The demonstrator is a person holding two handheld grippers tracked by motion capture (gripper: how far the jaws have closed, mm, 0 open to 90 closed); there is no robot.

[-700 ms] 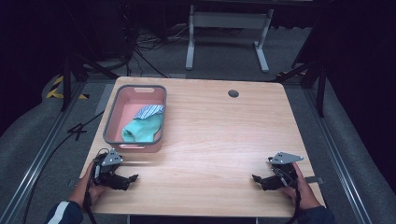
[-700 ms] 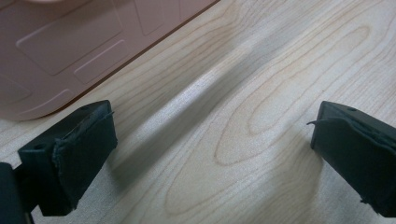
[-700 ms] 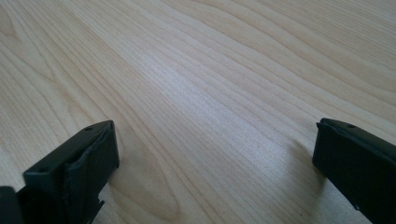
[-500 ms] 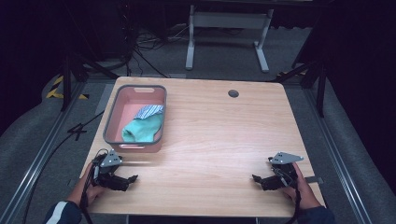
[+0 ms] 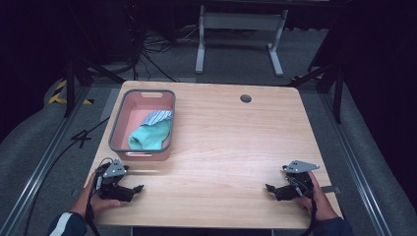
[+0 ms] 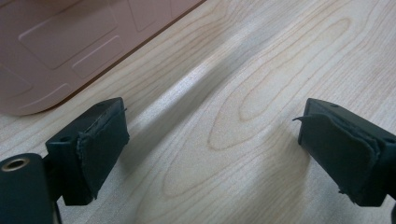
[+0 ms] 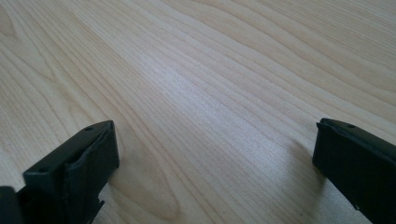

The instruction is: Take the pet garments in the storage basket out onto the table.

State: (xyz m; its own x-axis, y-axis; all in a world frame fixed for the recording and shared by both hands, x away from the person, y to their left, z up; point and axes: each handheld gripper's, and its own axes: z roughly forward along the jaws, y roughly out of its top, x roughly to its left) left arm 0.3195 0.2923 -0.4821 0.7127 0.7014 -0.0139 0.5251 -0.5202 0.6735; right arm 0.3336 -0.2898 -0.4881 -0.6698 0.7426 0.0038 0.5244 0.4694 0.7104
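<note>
A pink bin (image 5: pixel 141 148) with a grey rim stands at the left of the wooden table (image 5: pixel 231 142). Inside it lie a teal sock (image 5: pixel 149 136) and a blue-striped cloth (image 5: pixel 157 117). My left gripper (image 5: pixel 136 189) rests low on the table's near left corner, just in front of the bin, jaws wide open and empty. In the left gripper view (image 6: pixel 212 140) the bin's pink wall (image 6: pixel 60 42) stands close at upper left. My right gripper (image 5: pixel 270 189) rests at the near right corner, open with nothing between its fingers (image 7: pixel 77 172).
A dark round grommet (image 5: pixel 246 98) sits near the table's far edge. A white metal stand (image 5: pixel 238 29) and cables lie on the grey floor beyond. Rails run along both sides of the table.
</note>
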